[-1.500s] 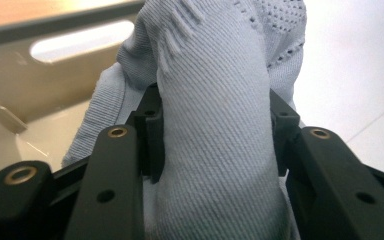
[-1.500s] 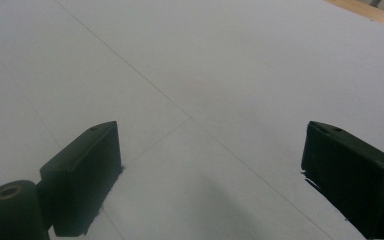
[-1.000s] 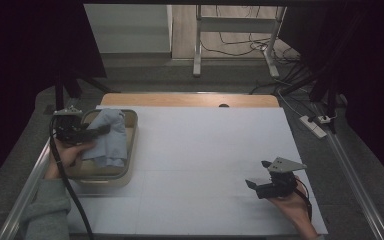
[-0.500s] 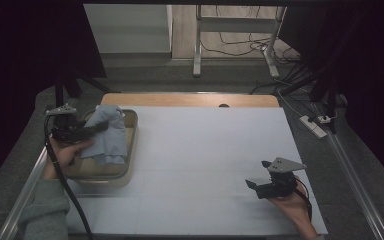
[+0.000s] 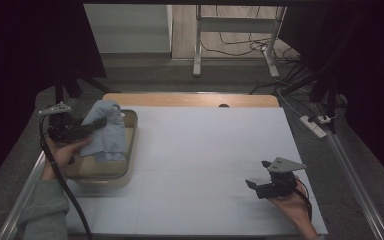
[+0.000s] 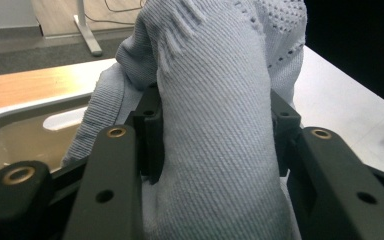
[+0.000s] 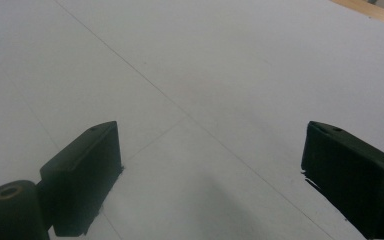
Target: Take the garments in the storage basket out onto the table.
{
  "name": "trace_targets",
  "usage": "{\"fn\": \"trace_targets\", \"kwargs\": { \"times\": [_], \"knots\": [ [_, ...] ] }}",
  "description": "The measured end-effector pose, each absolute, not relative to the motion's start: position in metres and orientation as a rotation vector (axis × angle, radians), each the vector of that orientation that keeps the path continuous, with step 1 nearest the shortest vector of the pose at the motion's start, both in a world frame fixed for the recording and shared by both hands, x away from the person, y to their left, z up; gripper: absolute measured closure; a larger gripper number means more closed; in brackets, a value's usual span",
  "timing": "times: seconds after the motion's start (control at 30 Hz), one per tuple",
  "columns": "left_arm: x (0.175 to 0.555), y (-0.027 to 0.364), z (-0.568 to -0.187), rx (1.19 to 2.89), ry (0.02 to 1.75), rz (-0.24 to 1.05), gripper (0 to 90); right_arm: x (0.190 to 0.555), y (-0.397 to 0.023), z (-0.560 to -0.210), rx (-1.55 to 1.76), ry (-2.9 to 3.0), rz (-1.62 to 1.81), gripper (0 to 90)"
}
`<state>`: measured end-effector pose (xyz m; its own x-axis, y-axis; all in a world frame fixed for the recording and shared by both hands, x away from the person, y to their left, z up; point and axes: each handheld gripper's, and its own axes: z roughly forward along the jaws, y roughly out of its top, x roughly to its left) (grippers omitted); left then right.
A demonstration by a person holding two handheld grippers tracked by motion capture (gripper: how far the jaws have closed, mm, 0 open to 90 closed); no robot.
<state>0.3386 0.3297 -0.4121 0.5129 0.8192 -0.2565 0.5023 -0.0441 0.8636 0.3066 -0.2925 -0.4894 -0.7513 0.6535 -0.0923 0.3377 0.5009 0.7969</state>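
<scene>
No brand, label or writing can be read anywhere on the things in view.

The table (image 5: 205,165) is covered by a white sheet, crossed by faint fold lines, and a strip of bare wood shows along its far edge. Beyond that edge lies a grey floor with the legs of a metal stand (image 5: 197,45) and loose cables; a white power strip (image 5: 316,125) lies on the floor off the table's far right corner. The room around is dark.

One metal tray (image 5: 130,145) sits at the table's left side (its shallow bottom looks bare and yellowish). One pale blue knitted cloth (image 5: 106,131) hangs over the tray, lifted clear of most of it, with its lower end dangling down toward the tray's bottom.

There are two grippers. The left gripper (image 5: 96,125) is beside the tray's left rim, held by a hand (image 5: 62,152) in a grey sleeve, and it is clamped on the cloth: in the left gripper view the ribbed cloth (image 6: 215,130) bulges between the two black jaws, which press against it from either side. The right gripper (image 5: 258,186) is well apart from the tray, near the table's near right corner, resting low over the white sheet. In the right gripper view its jaws stand wide apart with nothing between them but the table (image 7: 215,75).
</scene>
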Motion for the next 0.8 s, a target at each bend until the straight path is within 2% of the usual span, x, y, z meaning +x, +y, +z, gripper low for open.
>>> {"fn": "trace_targets", "kwargs": {
  "times": [0.8],
  "knots": [
    [0.329, 0.325, -0.4, 1.617, 1.051, 0.377, 55.2, 0.306, -0.292, -0.49, 0.819, 2.369, 1.129, 8.5]
  ]
}}
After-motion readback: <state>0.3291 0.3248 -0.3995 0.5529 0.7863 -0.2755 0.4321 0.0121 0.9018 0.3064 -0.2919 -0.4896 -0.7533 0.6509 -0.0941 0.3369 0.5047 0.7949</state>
